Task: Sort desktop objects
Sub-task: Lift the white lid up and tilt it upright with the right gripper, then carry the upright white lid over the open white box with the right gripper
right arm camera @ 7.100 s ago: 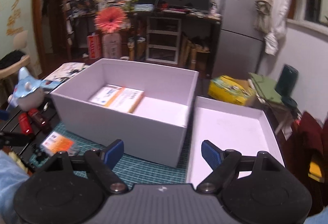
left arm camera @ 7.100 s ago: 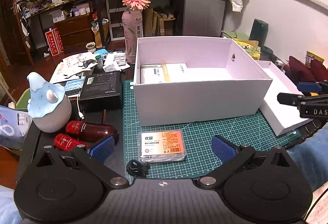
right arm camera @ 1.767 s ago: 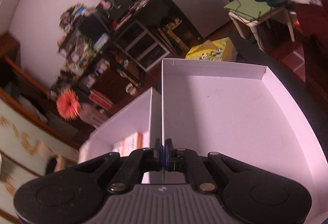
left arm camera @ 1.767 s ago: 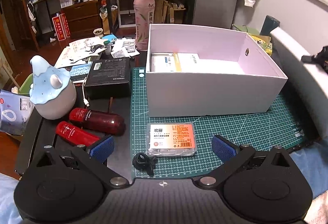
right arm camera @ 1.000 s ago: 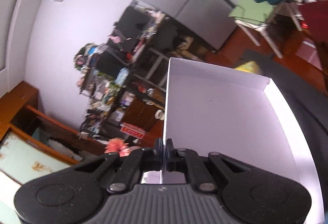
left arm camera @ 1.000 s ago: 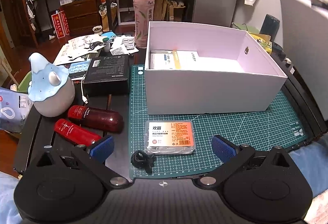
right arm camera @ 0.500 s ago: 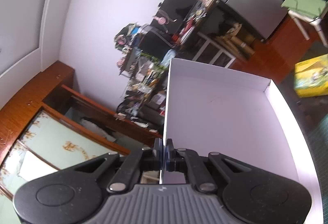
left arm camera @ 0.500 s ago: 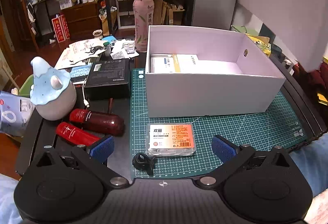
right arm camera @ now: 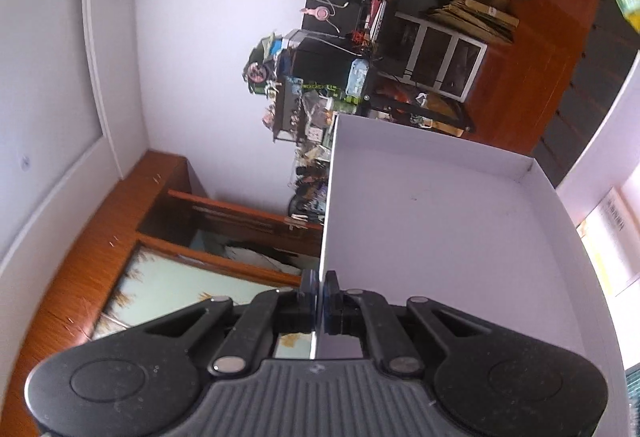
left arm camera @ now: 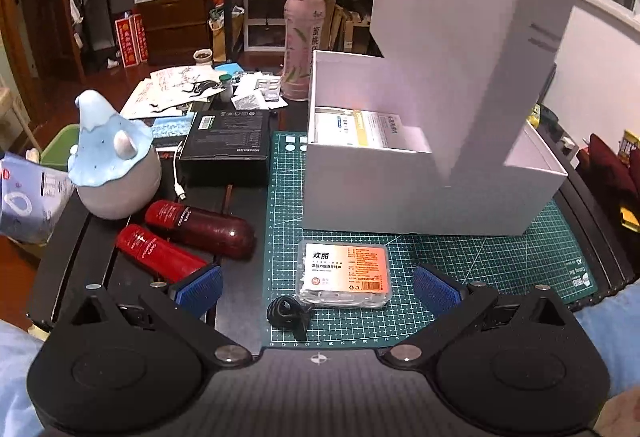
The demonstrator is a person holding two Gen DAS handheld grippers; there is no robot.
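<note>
1. White cardboard is filling the right tool (right arm camera: 320, 293)'s view: the shallow white cardboard lid (right arm camera: 440, 237) is being carried edge-on, with its thin side wall pinched between the two blue pads, which are pressing nearly together on it.
2. In the left wrist view, that same lid (left arm camera: 472, 17) is hanging tilted above the deep white cardboard storage box (left arm camera: 420, 193), covering the box's middle and right part from sight.
3. The storage box is sitting on the green gridded cutting mat (left arm camera: 500, 261) on the counter, and a flat white and yellow packet (left arm camera: 360, 127) is lying inside it at the left.
4. The left tool (left arm camera: 318, 287) is hovering low over the mat with its jaws standing wide apart and nothing between the pads.
5. Just ahead of it, a clear plastic case with an orange and white label (left arm camera: 344, 273) is lying flat on the mat, with a small black coiled cable (left arm camera: 286, 315) just beside it.
6. Two red cylindrical bottles (left arm camera: 188, 233) are lying on their sides to the left, off the mat, near a blue and grey mountain-shaped ornament (left arm camera: 110, 161).
7. The lid is probably light but broad and thin-walled, so it is likely to flex and swing about a single-edge pinch; a hold near the middle of a long wall should steady it.
8. The clear case looks rigid and smooth, best taken across its short sides.
</note>
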